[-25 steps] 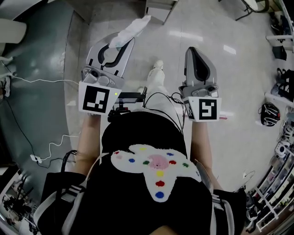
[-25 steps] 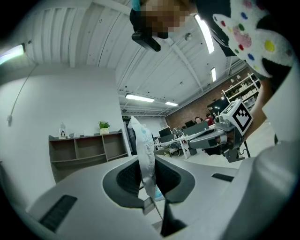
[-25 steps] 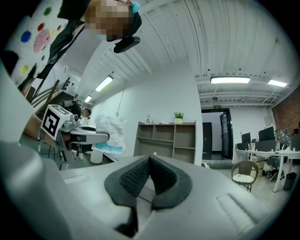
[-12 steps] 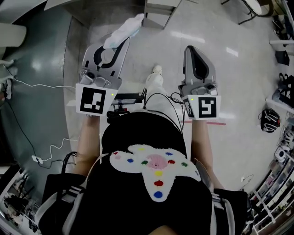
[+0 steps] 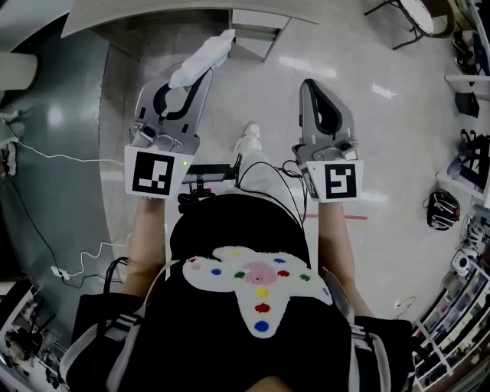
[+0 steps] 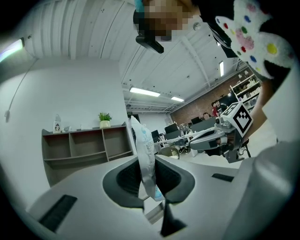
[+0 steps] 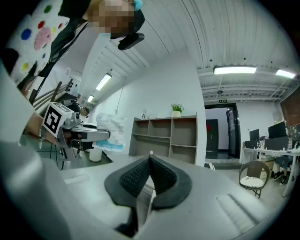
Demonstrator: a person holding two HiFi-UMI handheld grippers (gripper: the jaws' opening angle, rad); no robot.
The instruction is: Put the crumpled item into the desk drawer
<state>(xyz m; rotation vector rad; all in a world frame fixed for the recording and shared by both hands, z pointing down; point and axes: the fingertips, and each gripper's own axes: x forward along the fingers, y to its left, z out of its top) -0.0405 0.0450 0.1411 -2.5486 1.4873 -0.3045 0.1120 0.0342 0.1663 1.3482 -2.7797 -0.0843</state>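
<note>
The crumpled item (image 5: 201, 59) is a white plastic wrapper with pale blue print. My left gripper (image 5: 197, 79) is shut on it, and most of it sticks out past the fingertips. In the left gripper view the wrapper (image 6: 145, 159) stands upright, pinched between the two dark pads. My right gripper (image 5: 309, 86) is held level with the left one, shut with nothing in it; its pads (image 7: 140, 176) meet. The grey desk edge (image 5: 184, 14) curves across the top of the head view, with a drawer unit (image 5: 256, 37) below it, just beyond the wrapper.
A white cable (image 5: 61, 138) trails over the floor at left. My shoe (image 5: 249, 138) shows between the grippers. A dark helmet-like thing (image 5: 442, 208) and cluttered racks (image 5: 459, 295) stand at right. An open shelf unit (image 7: 166, 133) stands by the wall, with a round chair (image 7: 251, 180) near it.
Both grippers have moved forward with the wrapper still held in the left one. The desk edge and drawer unit have come further into view at the top.
</note>
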